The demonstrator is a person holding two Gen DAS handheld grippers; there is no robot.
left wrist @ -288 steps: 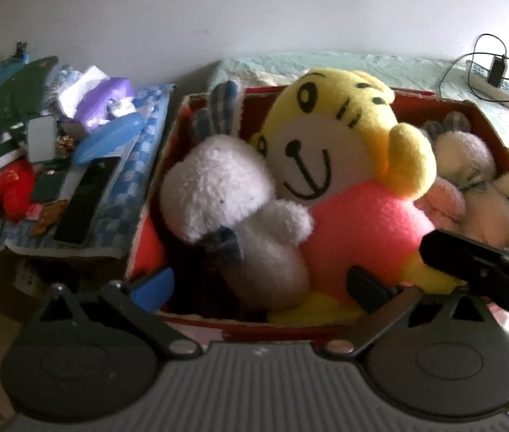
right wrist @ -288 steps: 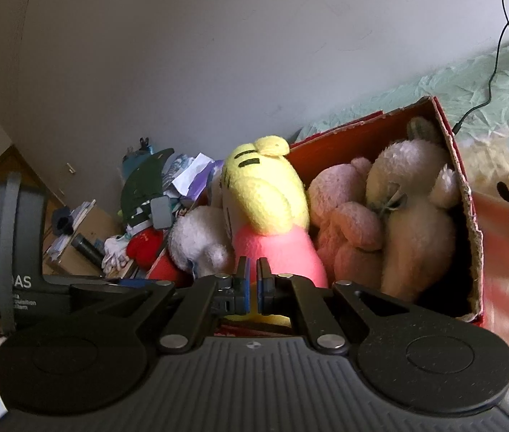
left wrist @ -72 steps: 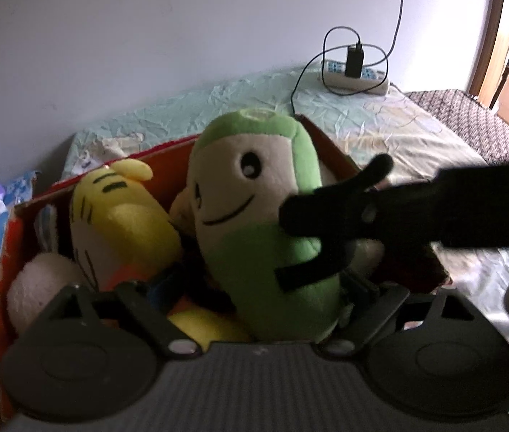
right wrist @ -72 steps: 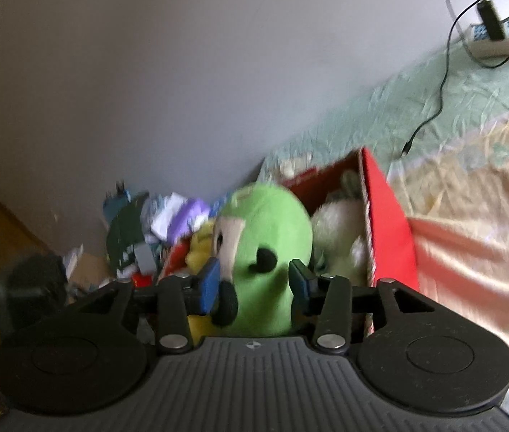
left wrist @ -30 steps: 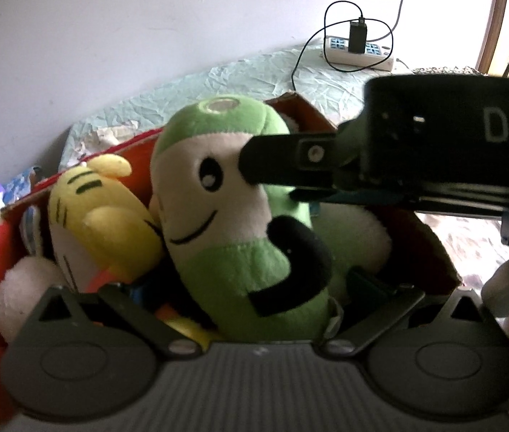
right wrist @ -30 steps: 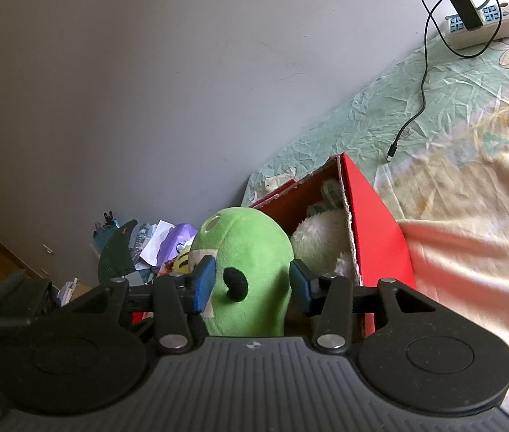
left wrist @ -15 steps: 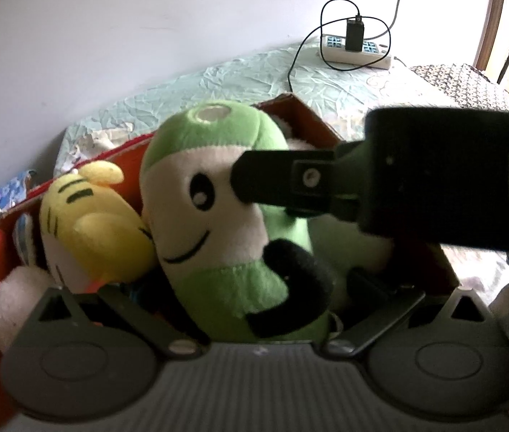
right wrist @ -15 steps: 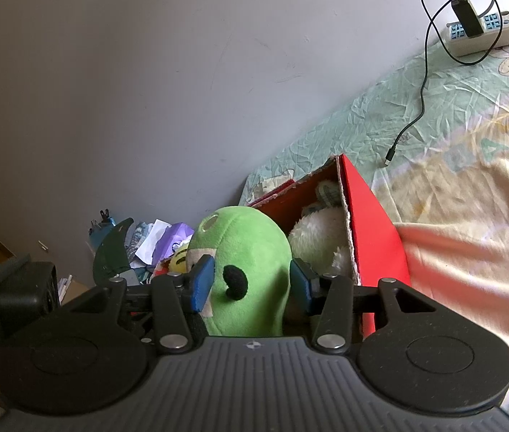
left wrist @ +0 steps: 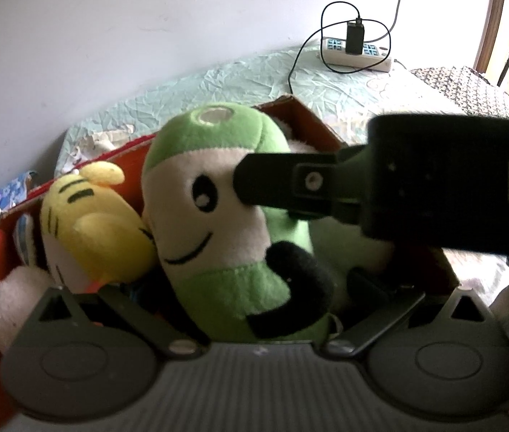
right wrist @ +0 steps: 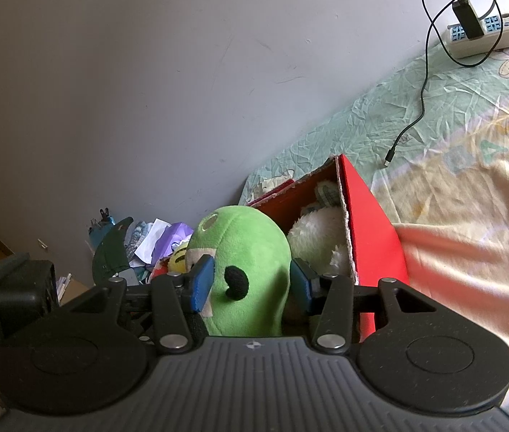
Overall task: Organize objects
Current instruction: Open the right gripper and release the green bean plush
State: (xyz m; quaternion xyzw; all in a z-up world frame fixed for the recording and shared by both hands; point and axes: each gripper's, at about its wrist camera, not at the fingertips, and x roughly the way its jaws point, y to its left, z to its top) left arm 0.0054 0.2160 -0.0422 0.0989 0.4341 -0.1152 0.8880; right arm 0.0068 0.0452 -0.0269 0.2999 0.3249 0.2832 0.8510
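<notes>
The green plush toy (left wrist: 225,216) (right wrist: 247,270) stands upright in the red box (right wrist: 373,230), pressed against the yellow plush (left wrist: 92,223). Your right gripper (right wrist: 250,282) grips its head between the blue pads. Your left gripper (left wrist: 240,295), jaws spread, sits at the toy's base, and a power strip (left wrist: 355,54) lies well behind the box.
</notes>
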